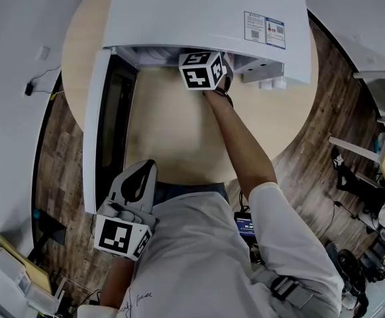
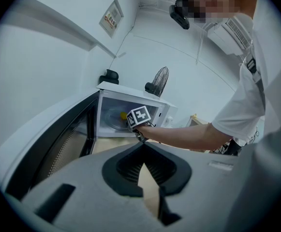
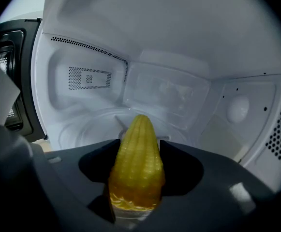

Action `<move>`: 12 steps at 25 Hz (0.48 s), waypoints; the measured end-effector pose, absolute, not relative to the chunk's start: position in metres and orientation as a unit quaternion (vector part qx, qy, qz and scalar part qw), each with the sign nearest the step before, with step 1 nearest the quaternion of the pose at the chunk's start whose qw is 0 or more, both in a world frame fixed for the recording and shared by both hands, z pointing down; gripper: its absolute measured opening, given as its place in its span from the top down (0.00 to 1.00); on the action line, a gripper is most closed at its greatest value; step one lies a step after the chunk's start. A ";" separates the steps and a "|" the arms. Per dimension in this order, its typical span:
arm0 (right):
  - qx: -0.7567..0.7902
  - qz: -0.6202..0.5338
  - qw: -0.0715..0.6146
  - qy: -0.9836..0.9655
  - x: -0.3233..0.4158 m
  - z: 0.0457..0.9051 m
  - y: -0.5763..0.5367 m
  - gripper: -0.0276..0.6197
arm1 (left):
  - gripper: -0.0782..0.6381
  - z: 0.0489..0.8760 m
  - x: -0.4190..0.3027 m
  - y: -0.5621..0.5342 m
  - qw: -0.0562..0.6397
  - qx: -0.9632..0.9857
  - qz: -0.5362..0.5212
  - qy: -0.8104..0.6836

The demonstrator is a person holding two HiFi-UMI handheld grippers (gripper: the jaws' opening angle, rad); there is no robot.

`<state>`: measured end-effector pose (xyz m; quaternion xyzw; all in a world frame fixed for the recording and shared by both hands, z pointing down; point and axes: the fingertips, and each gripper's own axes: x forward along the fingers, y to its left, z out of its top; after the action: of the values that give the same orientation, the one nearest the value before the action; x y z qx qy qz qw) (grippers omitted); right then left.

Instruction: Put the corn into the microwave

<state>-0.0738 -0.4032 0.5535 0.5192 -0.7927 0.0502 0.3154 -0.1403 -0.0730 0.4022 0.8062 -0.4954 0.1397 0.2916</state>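
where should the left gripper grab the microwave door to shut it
Probably take the door at its free outer edge, the end nearest the left gripper, coming from the near side. It stands swung wide open, hinged at the microwave, so that thin edge is exposed.

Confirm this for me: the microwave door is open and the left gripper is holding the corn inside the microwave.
One thing is wrong: the hand. The right gripper holds the corn inside the microwave, jaws pressed on its sides, as the right gripper view shows. The door is open, as stated; the left gripper hangs empty outside it.
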 end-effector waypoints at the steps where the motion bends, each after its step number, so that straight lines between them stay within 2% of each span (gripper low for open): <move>1: 0.519 0.051 0.316 -0.792 -0.073 0.554 -0.403 0.55 | 0.90 0.402 -0.140 -0.073 0.291 0.806 0.139 -0.496; 5: 0.518 0.060 0.315 -0.793 -0.072 0.554 -0.401 0.50 | 0.90 0.400 -0.139 -0.071 0.289 0.808 0.138 -0.495; 12: 0.518 0.076 0.309 -0.794 -0.071 0.551 -0.394 0.50 | 0.90 0.395 -0.139 -0.069 0.284 0.812 0.135 -0.491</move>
<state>-0.0708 -0.3936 0.5512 0.5184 -0.7938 0.0759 0.3089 -0.1386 -0.0688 0.3955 0.8123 -0.4911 0.1348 0.2843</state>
